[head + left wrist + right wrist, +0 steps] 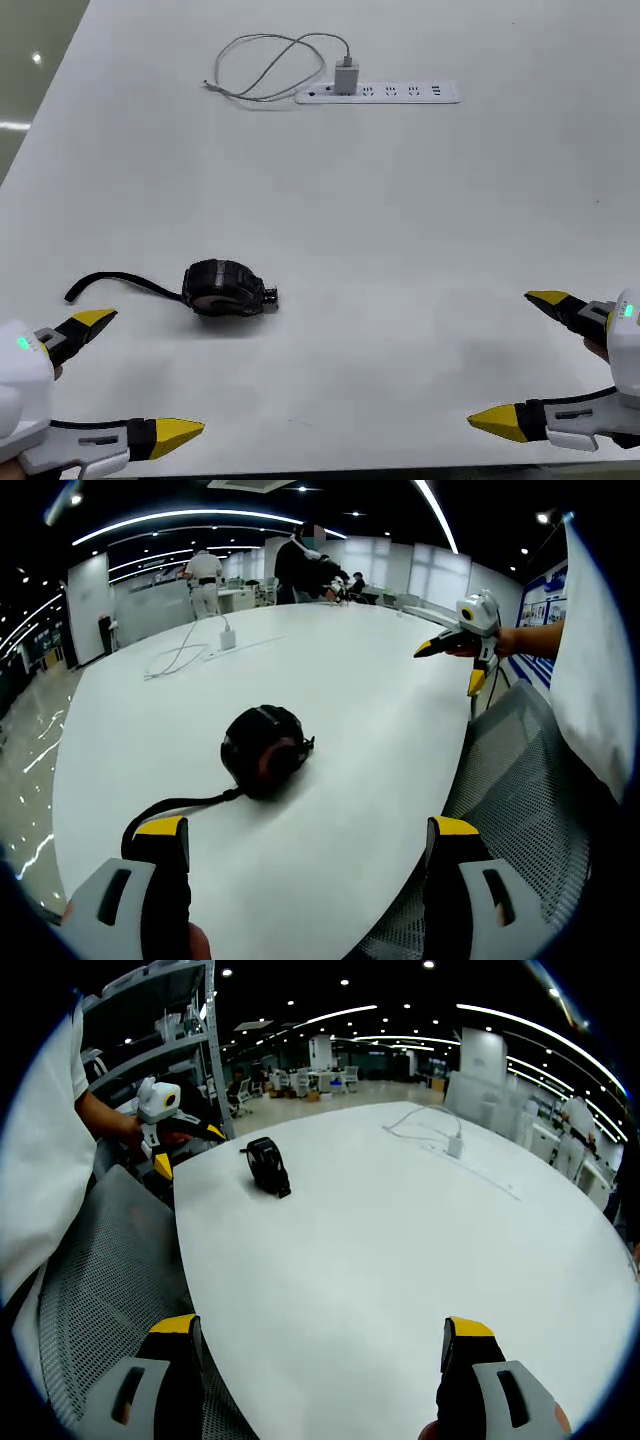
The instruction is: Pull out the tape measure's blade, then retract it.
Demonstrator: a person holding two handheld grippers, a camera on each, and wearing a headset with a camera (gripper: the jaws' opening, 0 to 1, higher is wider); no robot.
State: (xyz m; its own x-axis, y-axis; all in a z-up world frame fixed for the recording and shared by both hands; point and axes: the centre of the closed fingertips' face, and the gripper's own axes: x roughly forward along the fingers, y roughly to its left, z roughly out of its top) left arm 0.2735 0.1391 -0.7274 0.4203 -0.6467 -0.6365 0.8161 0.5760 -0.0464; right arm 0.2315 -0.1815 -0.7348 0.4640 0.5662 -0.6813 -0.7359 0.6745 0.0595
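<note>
Lying black tape measure (225,289), strap (110,282) outstretched

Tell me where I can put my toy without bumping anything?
The table is bare across its middle, between the power strip and the tape measure, and all the way right towards the right gripper. It's crowded near the left gripper, where the tape measure's strap lies.

Tape measure (225,289) blk, blk strap (112,279). Desk (400,250), power strip (400,92), cable (262,68) white. Left hand-held gripper (145,373) & right hand-held gripper (508,358): white, yellow tips, green light.
</note>
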